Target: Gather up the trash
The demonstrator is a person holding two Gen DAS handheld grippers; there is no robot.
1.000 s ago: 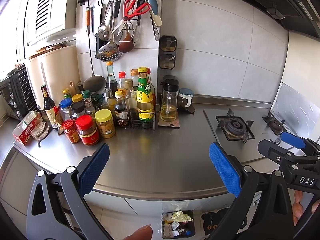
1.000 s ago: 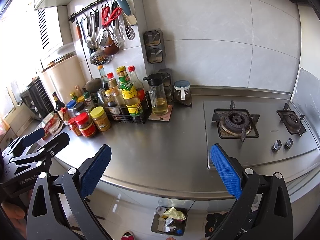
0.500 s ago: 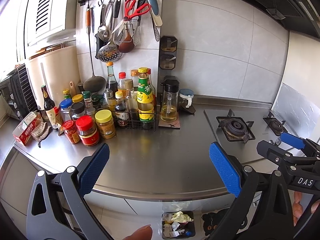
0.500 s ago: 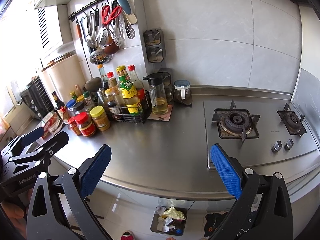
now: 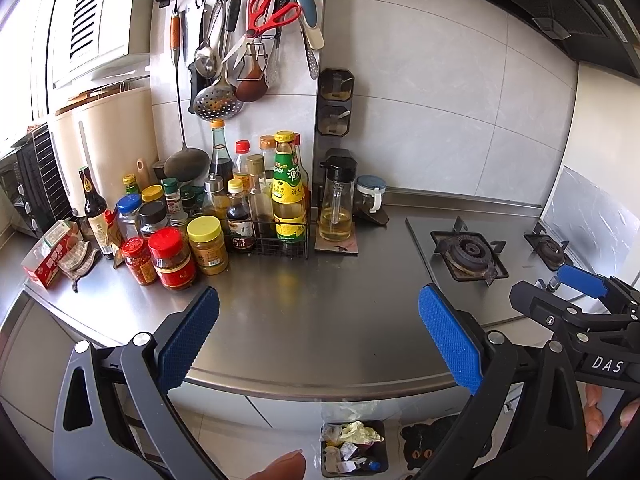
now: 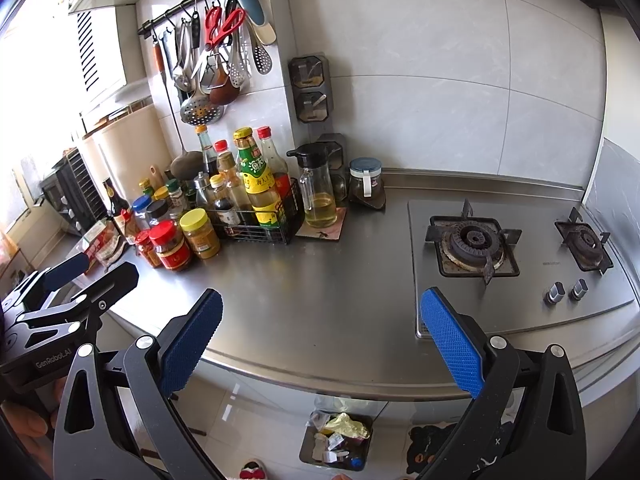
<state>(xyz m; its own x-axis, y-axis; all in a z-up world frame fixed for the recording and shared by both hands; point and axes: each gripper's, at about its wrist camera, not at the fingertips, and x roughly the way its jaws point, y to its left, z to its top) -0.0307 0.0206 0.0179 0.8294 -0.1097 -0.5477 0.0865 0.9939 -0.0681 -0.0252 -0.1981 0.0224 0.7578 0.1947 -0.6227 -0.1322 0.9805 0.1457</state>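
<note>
At the far left of the counter (image 5: 304, 320) we see a red carton (image 5: 48, 258) with a crumpled wrapper (image 5: 78, 258) lying against it, likely the only litter up here. Next come the jars (image 5: 172, 254) and the wire rack of bottles (image 5: 266, 216), packed tight, then the oil jug (image 5: 336, 204), then the stove (image 5: 468, 254). Our left gripper (image 5: 318, 344) hangs over the front edge, jaws spread wide and empty; our right gripper (image 6: 320, 346) does the same, fingers released, nothing between them. Below the counter edge sits the bin (image 5: 354, 450) on the floor, already holding scraps of paper and wrappers.

The risk, we judge, lies at the left: reaching for that wrapper takes a jaw past the red-lidded jars, and a sideways brush could topple one into its neighbours. The wrapper is thin and flat, so a pinch may slide off or catch the carton instead. A drop aimed at the bin from this height could also miss
</note>
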